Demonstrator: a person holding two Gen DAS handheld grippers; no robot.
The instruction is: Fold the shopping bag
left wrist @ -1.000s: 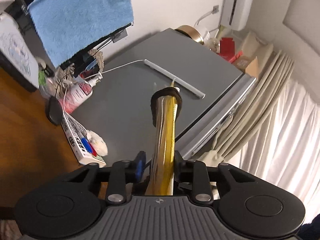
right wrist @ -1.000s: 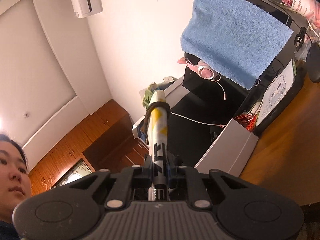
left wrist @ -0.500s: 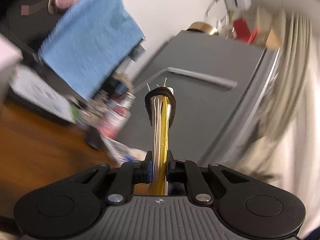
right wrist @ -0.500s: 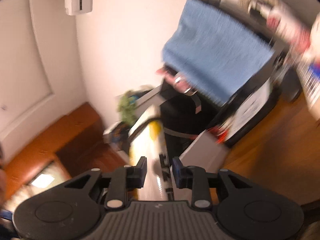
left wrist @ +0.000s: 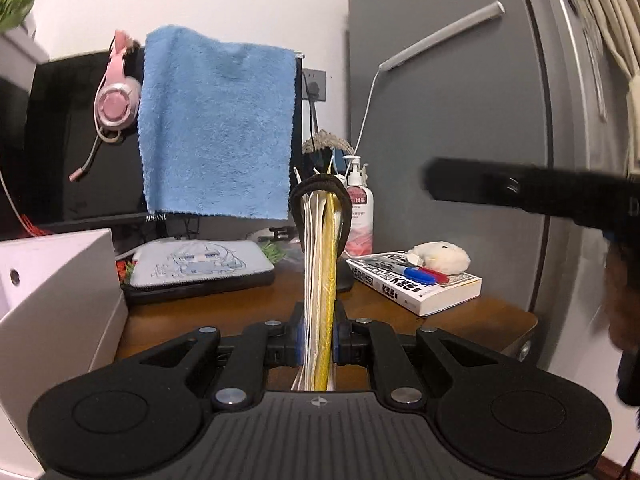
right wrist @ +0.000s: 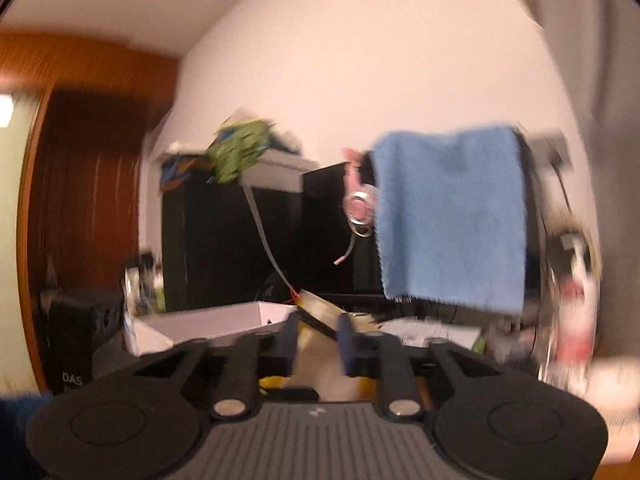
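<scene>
- Plainly, at the bottom centre of the left wrist view the left hand-held gripper (left wrist: 316, 340) is pinched on the shopping bag (left wrist: 319, 280), already gathered into a flat, narrow bundle.
- The bundle's long axis runs straight up the frame, away from the gripper along its fingers, with a dark handle loop (left wrist: 320, 200) wrapped over the far tip.
- In the blurred right wrist view the right hand-held gripper (right wrist: 318, 338) stands spread; something pale and yellow shows between its fingers, possibly the bag, but contact cannot be told.
- The left is the hand that has the bag; beyond lies the wooden counter (left wrist: 224, 312).
- Farthest, a blue towel (left wrist: 216, 128) hangs at upper left.
</scene>
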